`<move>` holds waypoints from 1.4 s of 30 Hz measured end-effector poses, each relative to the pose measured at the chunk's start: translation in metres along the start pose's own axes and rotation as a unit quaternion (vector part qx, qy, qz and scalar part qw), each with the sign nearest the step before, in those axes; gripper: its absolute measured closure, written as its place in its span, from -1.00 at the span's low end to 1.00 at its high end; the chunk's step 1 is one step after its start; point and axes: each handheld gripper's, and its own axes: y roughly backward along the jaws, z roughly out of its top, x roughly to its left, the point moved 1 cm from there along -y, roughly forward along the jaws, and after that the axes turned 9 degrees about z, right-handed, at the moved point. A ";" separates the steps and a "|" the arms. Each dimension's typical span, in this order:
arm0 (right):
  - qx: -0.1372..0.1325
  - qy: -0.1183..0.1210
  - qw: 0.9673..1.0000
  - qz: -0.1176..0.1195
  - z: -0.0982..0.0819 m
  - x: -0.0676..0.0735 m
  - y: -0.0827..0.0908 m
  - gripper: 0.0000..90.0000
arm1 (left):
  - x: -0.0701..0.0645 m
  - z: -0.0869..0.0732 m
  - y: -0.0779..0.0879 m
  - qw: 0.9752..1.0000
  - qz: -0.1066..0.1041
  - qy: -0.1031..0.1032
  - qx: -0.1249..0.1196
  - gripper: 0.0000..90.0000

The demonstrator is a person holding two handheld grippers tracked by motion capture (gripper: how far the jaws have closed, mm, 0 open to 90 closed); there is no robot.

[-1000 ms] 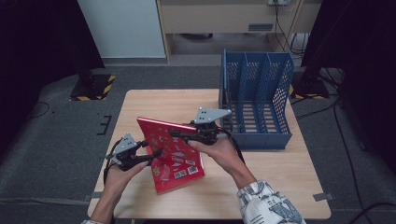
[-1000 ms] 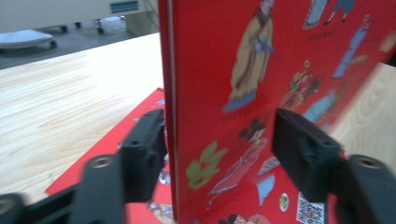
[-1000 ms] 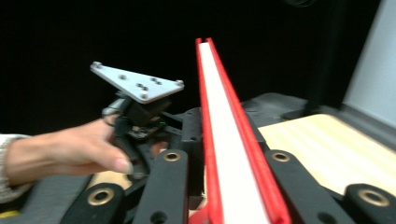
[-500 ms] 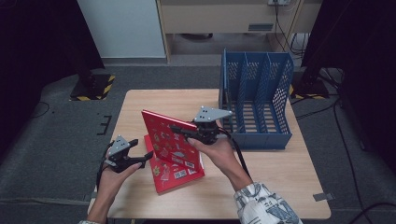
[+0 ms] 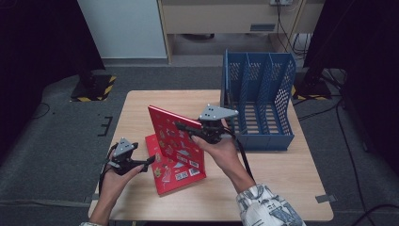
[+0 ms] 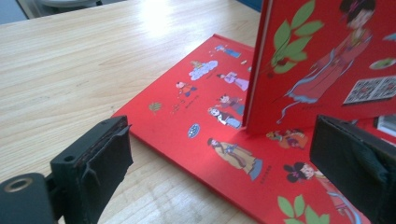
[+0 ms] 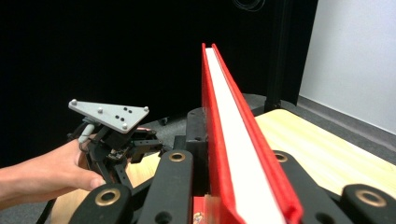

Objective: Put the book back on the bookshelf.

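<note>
On the table (image 5: 282,188), near its front edge, two red picture books are in play: one book (image 5: 175,181) lies flat, and the other book (image 5: 176,136) is tipped up on its lower edge on top of it, leaning back. The right gripper (image 5: 181,126) has that upright book clamped by its top edge, jaws squeezed tight on the cover, and in the right gripper view the red boards and white page block (image 7: 233,154) run straight up between them. Now the change: a second ago the left gripper (image 5: 149,161) was in against the raised book, helping lift it, and it has let go. Its jaws have just been opening and now stand wide apart with nothing between them, hovering off the left edge of the flat book (image 6: 224,154). So the right hand carries the standing book alone, and it looks steeper than a moment back. That reads as a handover done. The blue file rack (image 5: 263,101) waits just to the right, slots free; swinging the book into one seems the likely next job.
</note>
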 end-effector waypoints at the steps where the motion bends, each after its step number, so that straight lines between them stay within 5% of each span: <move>1: 0.000 -0.001 1.000 -0.002 0.000 0.000 0.001 0.78 | 0.000 -0.001 -0.001 1.000 0.003 0.002 0.003 -0.91; 24: -0.011 -0.010 0.999 -0.042 0.009 -0.010 0.031 0.78 | 0.007 -0.008 -0.003 0.999 0.042 -0.003 0.025 -0.92; 42: -0.013 -0.019 0.998 -0.059 0.008 -0.017 0.049 0.78 | 0.008 -0.010 -0.004 0.998 0.049 -0.005 0.035 -0.92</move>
